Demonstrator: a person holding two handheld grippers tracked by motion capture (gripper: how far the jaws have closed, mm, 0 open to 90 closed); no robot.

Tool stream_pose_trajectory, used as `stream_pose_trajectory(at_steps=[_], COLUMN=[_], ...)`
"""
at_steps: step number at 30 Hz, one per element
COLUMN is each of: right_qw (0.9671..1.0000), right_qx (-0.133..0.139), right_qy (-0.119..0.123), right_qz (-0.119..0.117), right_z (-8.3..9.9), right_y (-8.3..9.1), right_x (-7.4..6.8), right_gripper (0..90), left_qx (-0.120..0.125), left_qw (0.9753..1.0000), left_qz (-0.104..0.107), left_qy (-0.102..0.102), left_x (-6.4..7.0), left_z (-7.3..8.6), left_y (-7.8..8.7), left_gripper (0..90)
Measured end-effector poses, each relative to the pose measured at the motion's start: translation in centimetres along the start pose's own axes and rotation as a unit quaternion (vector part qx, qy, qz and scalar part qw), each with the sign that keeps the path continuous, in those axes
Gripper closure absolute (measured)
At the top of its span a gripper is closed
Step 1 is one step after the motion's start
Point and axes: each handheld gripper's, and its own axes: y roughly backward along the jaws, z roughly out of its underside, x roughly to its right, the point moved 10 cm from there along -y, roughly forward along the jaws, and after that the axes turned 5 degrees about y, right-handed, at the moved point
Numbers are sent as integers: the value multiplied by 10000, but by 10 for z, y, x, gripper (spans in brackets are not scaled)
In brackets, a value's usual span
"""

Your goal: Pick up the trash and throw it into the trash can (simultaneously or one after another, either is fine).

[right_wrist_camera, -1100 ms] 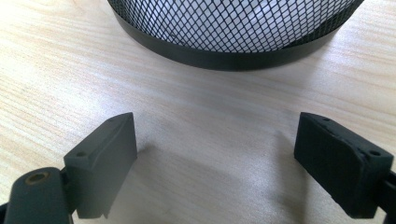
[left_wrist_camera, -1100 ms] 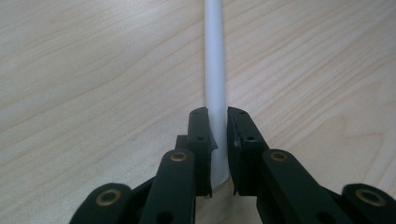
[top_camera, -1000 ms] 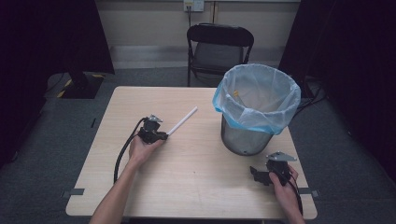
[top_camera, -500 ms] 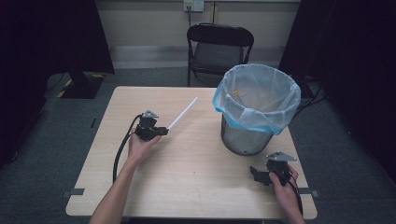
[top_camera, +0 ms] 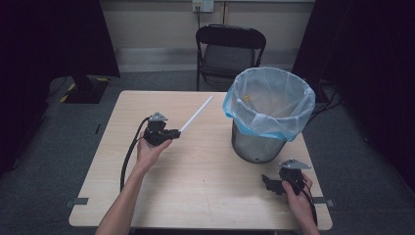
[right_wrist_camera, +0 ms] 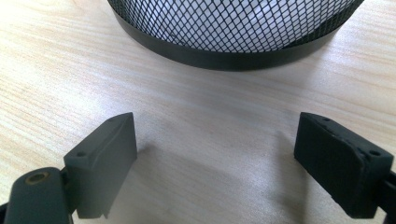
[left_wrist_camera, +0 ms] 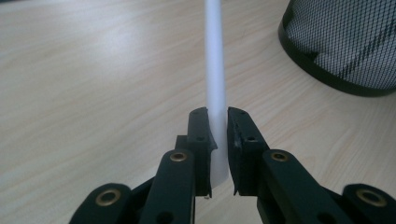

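High view: left gripper (top_camera: 172,133), fingers (left_wrist_camera: 201,135) clamped on the white tube's (top_camera: 196,113) near end, has swung it further toward the lined bin (top_camera: 268,105), tube off the worktop (top_camera: 205,186), likely heading for disposal; right gripper (top_camera: 268,182) rests wide open.

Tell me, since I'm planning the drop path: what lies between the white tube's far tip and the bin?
Nothing but bare table. In the high view the white tube, clamped in the left gripper, points toward the bin with only wood between.
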Motion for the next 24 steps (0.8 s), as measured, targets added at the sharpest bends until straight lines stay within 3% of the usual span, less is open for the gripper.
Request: stream_pose_trajectory(at_steps=[9,14,21,24], right_qw=[10000,10000,10000,10000], right_qx=[0,0,1,0], right_qy=[0,1,0,0], right_qz=[0,1,1,1], right_z=[0,0,0,0], right_y=[0,0,0,0], right_x=[0,0,0,0], right_gripper=[124,124,123,124], left_qx=[339,380,584,700], left_qw=[9993,9989,9977,9966], left_qz=[133,200,276,328], left_qy=[-69,-176,-181,-285], left_x=[15,22,28,33], left_z=[-27,-36,-54,-64], left_y=[10,12,17,20], left_gripper=[805,804,803,803])
